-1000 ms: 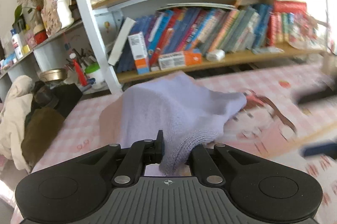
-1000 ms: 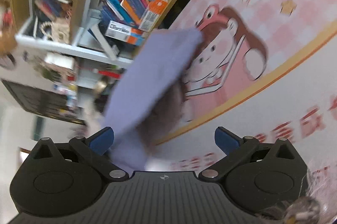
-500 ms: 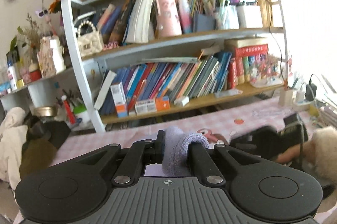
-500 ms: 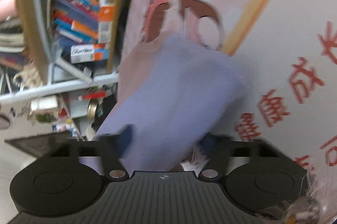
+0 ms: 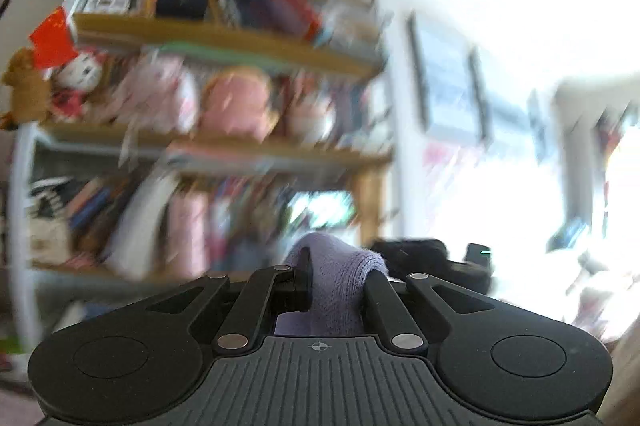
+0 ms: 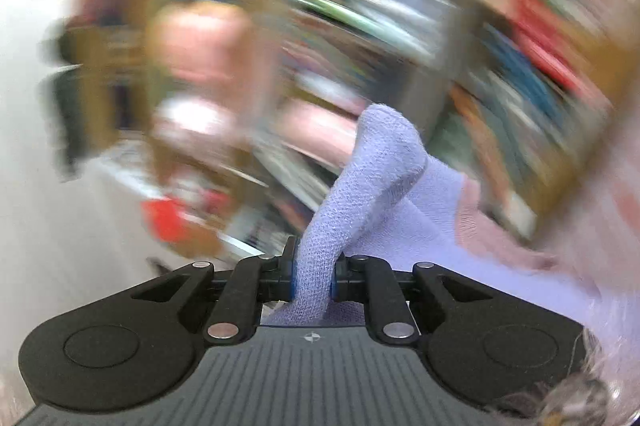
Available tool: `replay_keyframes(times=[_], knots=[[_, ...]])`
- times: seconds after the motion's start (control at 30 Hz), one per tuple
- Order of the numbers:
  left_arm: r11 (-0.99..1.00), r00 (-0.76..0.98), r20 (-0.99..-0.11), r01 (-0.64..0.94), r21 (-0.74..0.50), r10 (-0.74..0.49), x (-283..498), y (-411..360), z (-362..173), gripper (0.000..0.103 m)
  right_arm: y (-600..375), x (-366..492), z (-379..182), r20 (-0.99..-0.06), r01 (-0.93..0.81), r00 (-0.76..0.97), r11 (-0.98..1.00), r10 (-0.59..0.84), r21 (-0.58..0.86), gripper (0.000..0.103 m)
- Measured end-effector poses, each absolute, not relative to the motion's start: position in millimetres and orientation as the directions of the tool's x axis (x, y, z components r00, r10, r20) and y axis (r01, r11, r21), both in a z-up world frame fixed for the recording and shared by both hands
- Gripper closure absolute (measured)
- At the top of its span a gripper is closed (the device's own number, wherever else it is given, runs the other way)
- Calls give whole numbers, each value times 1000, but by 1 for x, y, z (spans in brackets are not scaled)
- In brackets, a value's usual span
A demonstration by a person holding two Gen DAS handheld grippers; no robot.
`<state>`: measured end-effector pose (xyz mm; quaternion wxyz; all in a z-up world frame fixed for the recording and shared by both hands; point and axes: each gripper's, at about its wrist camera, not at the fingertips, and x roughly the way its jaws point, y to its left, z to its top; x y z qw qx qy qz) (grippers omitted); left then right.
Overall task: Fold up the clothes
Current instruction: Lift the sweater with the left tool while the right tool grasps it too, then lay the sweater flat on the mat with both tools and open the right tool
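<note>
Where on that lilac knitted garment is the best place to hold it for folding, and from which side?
At its edges, as now: the left gripper and right gripper each pinch a bunched edge of the lilac knitted garment, coming in edge-on. It is soft and limp, so only a gathered edge gives the fingers something to clamp.

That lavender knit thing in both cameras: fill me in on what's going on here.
A person holding a gripper in each hand is handling a lavender knit garment as part of folding clothes. The left gripper has its jaws shut on a bunched fold of it, and the right gripper pinches another part. Both are raised, facing a bookshelf; the heavy blur suggests fast movement. No fold is visible yet.
</note>
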<state>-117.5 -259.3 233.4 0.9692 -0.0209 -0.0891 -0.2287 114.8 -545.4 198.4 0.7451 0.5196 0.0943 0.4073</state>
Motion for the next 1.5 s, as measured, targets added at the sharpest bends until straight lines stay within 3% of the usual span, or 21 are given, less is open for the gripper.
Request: replay_keyframes(times=[0.1, 0.17, 0.27, 0.4, 0.53, 0.93, 1.03, 1.07, 1.1, 1.27, 1.5], knots=[[883, 877, 174, 464, -71, -447, -112, -246, 231, 99, -538, 111, 257, 361, -658, 588, 169, 724, 734, 90], [881, 888, 137, 455, -128, -439, -103, -233, 224, 99, -516, 116, 268, 322, -680, 572, 217, 755, 701, 90], [901, 920, -97, 344, -266, -380, -71, -207, 180, 99, -470, 139, 240, 136, -608, 567, 301, 812, 735, 91], [944, 844, -463, 138, -298, -270, -29, -183, 86, 99, -400, 169, 148, -225, -443, 519, 485, 825, 754, 91], [962, 742, -649, -22, -271, -166, -4, -151, 29, 99, -350, 187, 67, -468, -302, 430, 611, 772, 731, 91], [965, 683, -723, -109, -237, -100, 14, -92, -3, 98, -254, 211, 28, -552, -345, 417, 687, 723, 640, 91], [964, 681, -726, -123, -235, -90, 17, -84, -9, 96, -255, 207, 24, -567, -324, 410, 695, 715, 642, 75], [963, 682, -726, -129, -236, -87, 20, -82, -11, 96, -259, 204, 25, -568, -322, 406, 694, 716, 644, 60], [962, 683, -726, -136, -237, -83, 22, -80, -12, 96, -263, 200, 27, -566, -327, 408, 693, 717, 642, 56], [946, 676, -735, -198, -255, -57, 31, -67, -19, 96, -308, 162, 40, -570, -361, 426, 710, 703, 605, 53], [956, 655, -755, -208, -206, -20, 26, -72, -18, 93, -396, 102, 10, -680, -276, 457, 819, 573, 504, 53]])
